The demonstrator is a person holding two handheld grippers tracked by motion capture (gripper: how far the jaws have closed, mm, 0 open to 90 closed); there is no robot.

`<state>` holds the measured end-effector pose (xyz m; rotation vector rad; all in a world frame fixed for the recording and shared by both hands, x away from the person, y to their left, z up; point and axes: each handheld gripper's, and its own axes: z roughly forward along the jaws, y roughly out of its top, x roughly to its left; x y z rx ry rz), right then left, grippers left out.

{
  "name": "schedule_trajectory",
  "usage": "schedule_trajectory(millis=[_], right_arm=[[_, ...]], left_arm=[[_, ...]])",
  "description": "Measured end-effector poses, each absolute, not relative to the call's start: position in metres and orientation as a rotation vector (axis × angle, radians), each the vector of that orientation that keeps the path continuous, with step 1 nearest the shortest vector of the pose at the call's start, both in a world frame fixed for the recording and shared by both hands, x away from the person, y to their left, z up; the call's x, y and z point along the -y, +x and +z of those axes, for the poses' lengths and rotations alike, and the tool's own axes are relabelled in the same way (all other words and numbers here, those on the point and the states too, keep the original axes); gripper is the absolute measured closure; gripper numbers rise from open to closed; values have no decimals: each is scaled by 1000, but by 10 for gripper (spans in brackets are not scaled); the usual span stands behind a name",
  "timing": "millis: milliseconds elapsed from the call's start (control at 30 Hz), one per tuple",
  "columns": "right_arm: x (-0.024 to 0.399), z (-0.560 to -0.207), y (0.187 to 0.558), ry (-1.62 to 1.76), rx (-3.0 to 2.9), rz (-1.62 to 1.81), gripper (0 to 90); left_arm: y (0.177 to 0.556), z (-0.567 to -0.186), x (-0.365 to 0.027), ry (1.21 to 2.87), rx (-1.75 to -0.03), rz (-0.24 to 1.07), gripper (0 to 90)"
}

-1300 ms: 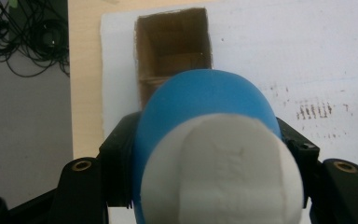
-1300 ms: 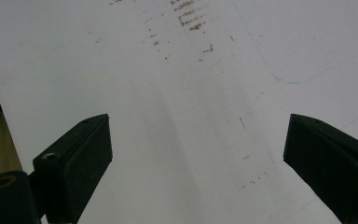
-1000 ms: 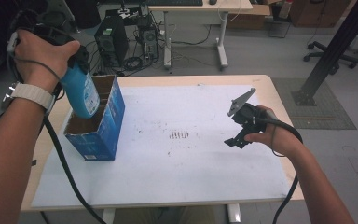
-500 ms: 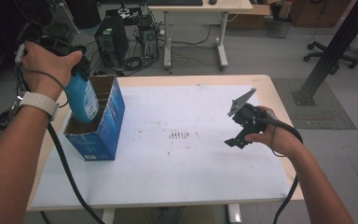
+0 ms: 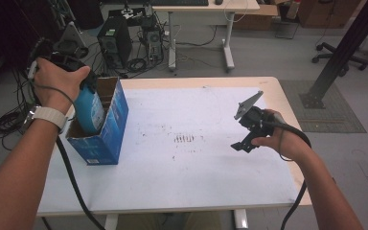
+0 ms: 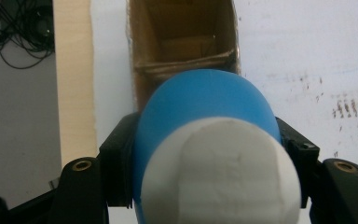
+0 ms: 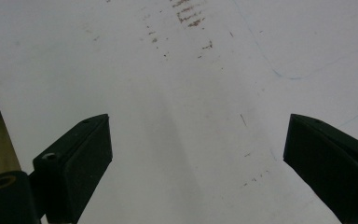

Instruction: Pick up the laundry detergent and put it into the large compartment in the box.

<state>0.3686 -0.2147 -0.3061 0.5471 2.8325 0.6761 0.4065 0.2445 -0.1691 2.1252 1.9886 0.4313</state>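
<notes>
A blue bottle (image 5: pixel 89 106) with a pale label stands upright, its lower end inside the open blue cardboard box (image 5: pixel 106 141) at the table's left edge. My left gripper (image 5: pixel 82 86), under the person's hand, is shut on it. In the left gripper view both black jaws press the bottle's blue body (image 6: pixel 205 100), its white end (image 6: pixel 221 177) faces the camera, and the box's brown inside (image 6: pixel 186 44) lies beyond it. My right gripper (image 5: pixel 240 143) hovers over the right side of the white table (image 5: pixel 196 191), open. Bare tabletop lies between its jaws (image 7: pixel 198 154).
Dark smudges (image 5: pixel 184 139) mark the table's middle. A cable (image 5: pixel 72 182) trails from the left gripper over the front left of the table. Behind the table stand a computer tower (image 5: pixel 111 40) and a second desk (image 5: pixel 220 7). A black post (image 5: pixel 338 52) rises at the right.
The left hand has come down with the bottle, which now sits deeper in the box. The right hand and its gripper have stayed put.
</notes>
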Motion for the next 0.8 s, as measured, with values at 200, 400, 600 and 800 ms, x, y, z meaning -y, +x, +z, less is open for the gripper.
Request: schedule_trajectory(millis=[200, 400, 600, 800], right_arm=[[214, -306, 369, 553, -2832, 678, 79], [215, -307, 369, 552, -2832, 673, 80], [215, -307, 369, 556, -2831, 672, 79], [213, -309, 369, 555, -2838, 662, 80]], left_arm=[[408, -180, -246, 2143, -1972, 426, 372], [408, -191, -248, 2145, -1967, 451, 373], [408, -203, -249, 2157, -1948, 461, 373], [409, -215, -250, 2171, -1941, 458, 373]])
